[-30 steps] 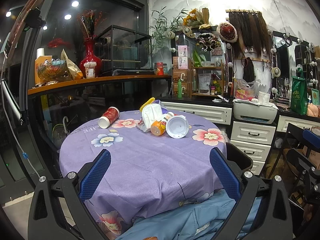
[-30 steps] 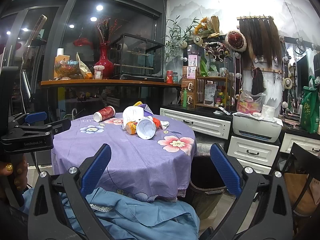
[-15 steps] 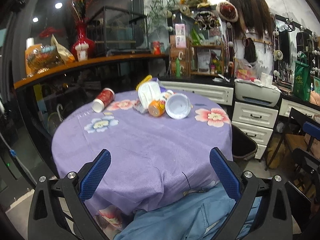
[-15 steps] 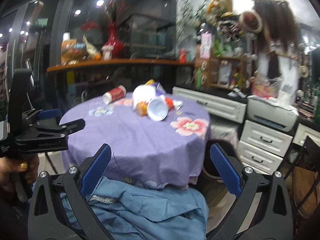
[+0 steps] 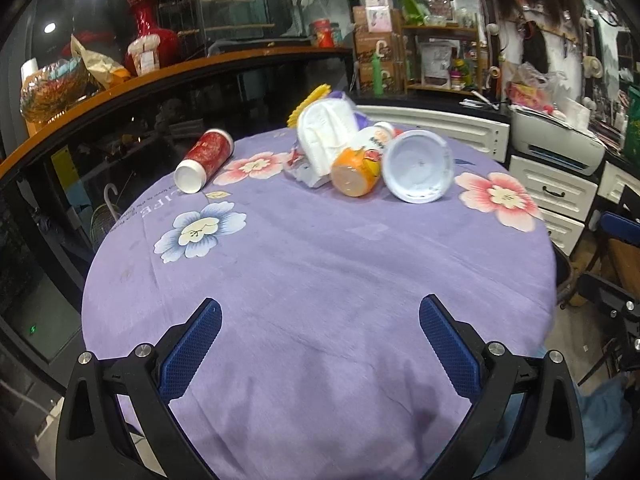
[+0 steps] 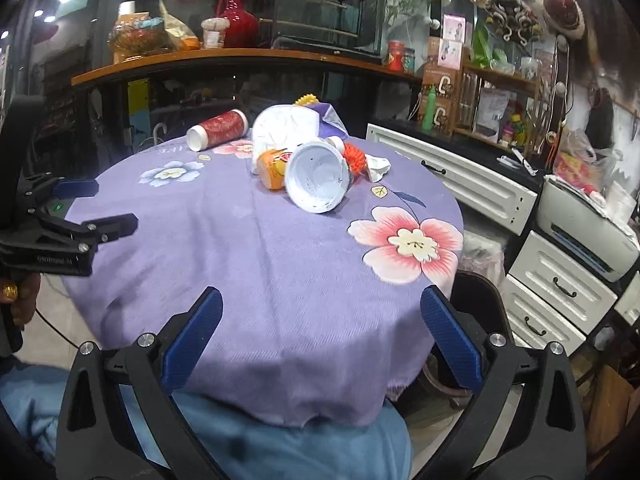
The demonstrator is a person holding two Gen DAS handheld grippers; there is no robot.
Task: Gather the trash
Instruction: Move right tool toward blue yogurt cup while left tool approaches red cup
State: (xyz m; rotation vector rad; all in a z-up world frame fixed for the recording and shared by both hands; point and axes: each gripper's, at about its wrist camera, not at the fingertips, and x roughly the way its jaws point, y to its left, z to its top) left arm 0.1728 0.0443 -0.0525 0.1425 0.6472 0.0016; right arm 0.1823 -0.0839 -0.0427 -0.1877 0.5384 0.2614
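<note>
A round table under a purple flowered cloth (image 5: 320,272) (image 6: 272,264) holds a pile of trash at its far side. A red paper cup (image 5: 205,159) (image 6: 218,129) lies on its side at the far left. A white tub (image 5: 418,171) (image 6: 318,176) lies tipped with its bottom toward me, beside an orange bottle (image 5: 356,172) (image 6: 270,168) and a crumpled white bag (image 5: 324,136) (image 6: 280,128). My left gripper (image 5: 320,344) hovers open above the near half of the cloth. My right gripper (image 6: 320,340) is open over the table's near right edge, holding nothing.
A dark bin (image 6: 476,304) stands below the table's right edge. White drawers (image 6: 560,284) and a printer (image 5: 556,144) line the right wall. A wooden shelf (image 5: 160,76) with a red vase runs behind. The person's blue-clad lap (image 6: 280,440) lies under the near edge.
Both grippers have risen and come forward over the table, tilting downward. The trash pile looks larger and closer. Nothing on the table has moved.
</note>
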